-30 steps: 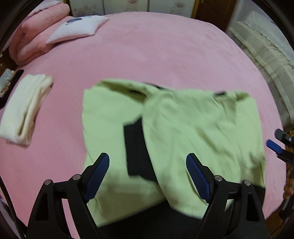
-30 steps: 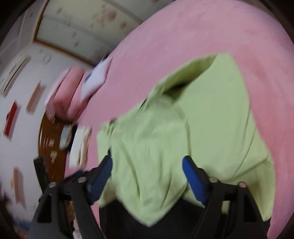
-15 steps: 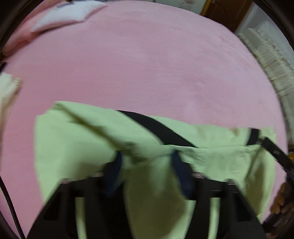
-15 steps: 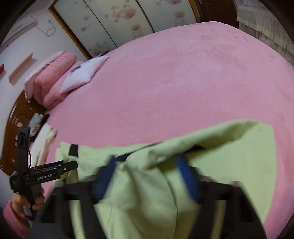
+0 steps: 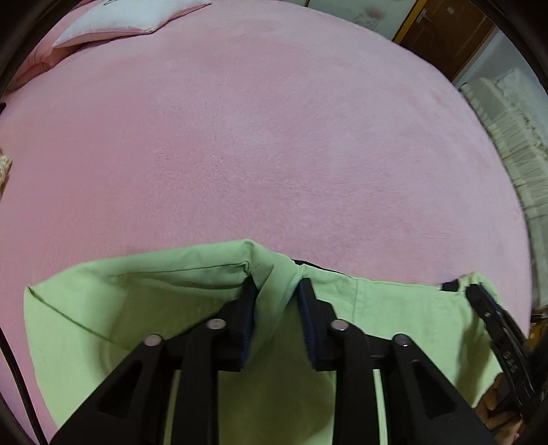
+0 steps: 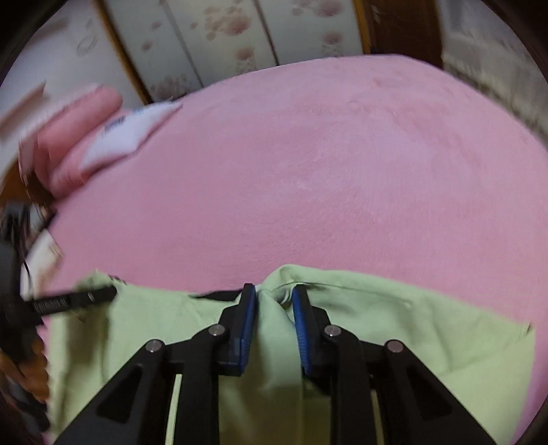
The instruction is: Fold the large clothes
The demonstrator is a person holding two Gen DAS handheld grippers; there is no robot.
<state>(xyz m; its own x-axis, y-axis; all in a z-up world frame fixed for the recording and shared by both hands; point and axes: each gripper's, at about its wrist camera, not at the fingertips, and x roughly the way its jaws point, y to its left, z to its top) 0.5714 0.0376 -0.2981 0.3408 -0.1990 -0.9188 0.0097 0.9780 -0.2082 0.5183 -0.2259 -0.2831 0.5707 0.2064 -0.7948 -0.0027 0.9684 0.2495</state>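
A light green garment (image 5: 144, 304) with black trim lies on the pink bed (image 5: 274, 154), at its near edge. My left gripper (image 5: 275, 287) is shut on a bunched fold of the garment's far edge. My right gripper (image 6: 274, 294) is shut on another bunch of the same edge of the garment (image 6: 428, 335). The right gripper also shows at the right of the left wrist view (image 5: 493, 318), and the left gripper at the left of the right wrist view (image 6: 68, 299). Black trim (image 5: 315, 265) peeks out beyond the left gripper's fingers.
A white pillow (image 5: 126, 20) and a rolled pink quilt (image 6: 72, 137) lie at the bed's far left. Cream bedding (image 5: 507, 137) lies off the right side. A floral wardrobe (image 6: 239, 41) stands behind the bed.
Both grippers were open above the garment a second ago. They have since dropped to its far edge and closed on it, and the edge is now bunched between the jaws.
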